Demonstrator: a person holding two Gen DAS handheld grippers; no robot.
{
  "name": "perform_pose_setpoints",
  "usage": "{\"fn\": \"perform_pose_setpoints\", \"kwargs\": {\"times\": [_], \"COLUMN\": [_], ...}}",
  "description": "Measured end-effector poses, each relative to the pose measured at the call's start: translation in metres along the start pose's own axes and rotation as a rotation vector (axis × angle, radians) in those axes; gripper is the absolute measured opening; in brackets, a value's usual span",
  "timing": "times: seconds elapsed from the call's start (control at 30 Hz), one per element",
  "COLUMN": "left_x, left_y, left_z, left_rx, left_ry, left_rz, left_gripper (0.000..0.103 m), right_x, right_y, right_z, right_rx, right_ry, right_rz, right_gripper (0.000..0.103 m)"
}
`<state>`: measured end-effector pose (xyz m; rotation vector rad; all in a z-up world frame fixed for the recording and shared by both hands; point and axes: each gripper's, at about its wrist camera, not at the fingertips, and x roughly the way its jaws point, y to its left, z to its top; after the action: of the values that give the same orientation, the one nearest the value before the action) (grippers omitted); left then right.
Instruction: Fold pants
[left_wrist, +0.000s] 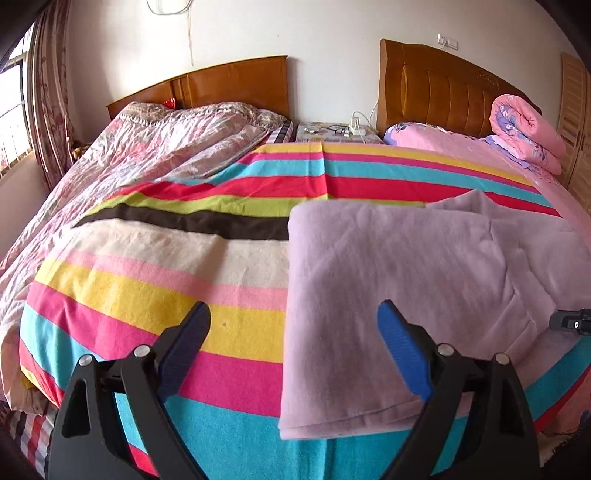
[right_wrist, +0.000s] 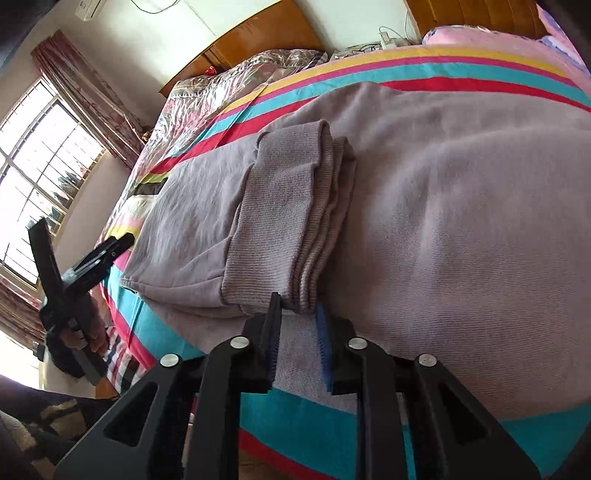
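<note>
Lilac-grey pants (left_wrist: 406, 266) lie folded on the striped blanket (left_wrist: 155, 295), with their left edge between my left gripper's fingers. My left gripper (left_wrist: 293, 314) hangs open just above that edge and touches nothing. In the right wrist view the pants (right_wrist: 461, 206) fill the middle, and their ribbed cuffs (right_wrist: 295, 206) lie stacked on top. My right gripper (right_wrist: 298, 310) is shut on the near end of the cuffs, which sits pinched between its narrow tips. A hand holds the left gripper (right_wrist: 123, 240) off the pants' far left corner.
The striped blanket (right_wrist: 295, 417) spans two beds with wooden headboards (left_wrist: 443, 85). A floral quilt (left_wrist: 155, 140) lies at the left, and a rolled pink quilt (left_wrist: 524, 129) at the back right. Between the beds stands a nightstand (left_wrist: 332, 131) with cables. A window (right_wrist: 40, 166) with curtains is at the left.
</note>
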<state>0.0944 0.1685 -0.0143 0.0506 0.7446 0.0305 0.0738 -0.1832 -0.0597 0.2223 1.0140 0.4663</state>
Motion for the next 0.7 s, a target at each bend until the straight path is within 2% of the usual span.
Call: {"fn": "perform_pose_setpoints", "kwargs": {"times": [0.03,0.07,0.1,0.13,0.2,0.27,0.37,0.43,0.5,0.53,0.63,0.7], "left_x": [-0.005,-0.008,-0.009,-0.007,0.006,0.030,0.073,0.100,0.119,0.117,0.122,0.121], "left_y": [-0.005,-0.012,-0.020,-0.030,-0.056,-0.084,-0.109,-0.114,-0.112,-0.107,-0.103,-0.106], "left_z": [0.009,0.019,0.029,0.039,0.057,0.069,0.071,0.063,0.053,0.054,0.054,0.052], "left_rx": [0.016,0.032,0.047,0.066,0.113,0.169,0.211,0.217,0.206,0.183,0.166,0.176], "left_ry": [-0.023,-0.044,-0.062,-0.075,-0.077,-0.049,0.030,0.099,0.152,0.143,0.163,0.153], "left_rz": [-0.009,-0.022,-0.040,-0.061,-0.093,-0.091,-0.063,-0.037,-0.043,-0.060,-0.056,-0.038], "left_gripper": [0.092,0.094,0.098,0.099,0.102,0.102,0.102,0.102,0.102,0.102,0.102,0.102], "right_x": [-0.005,-0.008,-0.010,-0.009,-0.004,0.008,0.031,0.045,0.038,0.031,-0.006,-0.044], "right_y": [0.005,0.009,0.014,0.017,0.033,0.053,0.068,0.064,0.053,0.045,0.011,-0.020], "right_z": [0.002,0.005,0.008,0.012,0.021,0.026,0.024,0.017,0.011,0.010,0.005,-0.001], "right_rx": [-0.035,-0.068,-0.097,-0.124,-0.208,-0.302,-0.387,-0.397,-0.384,-0.360,-0.258,-0.162], "right_ry": [-0.027,-0.056,-0.086,-0.108,-0.143,-0.149,-0.090,-0.032,-0.051,-0.052,-0.112,-0.199], "right_rz": [-0.018,-0.031,-0.047,-0.054,-0.065,-0.077,-0.041,-0.063,-0.030,-0.023,-0.081,-0.098], "right_gripper": [0.030,0.039,0.058,0.065,0.066,0.066,0.066,0.065,0.063,0.062,0.062,0.062]}}
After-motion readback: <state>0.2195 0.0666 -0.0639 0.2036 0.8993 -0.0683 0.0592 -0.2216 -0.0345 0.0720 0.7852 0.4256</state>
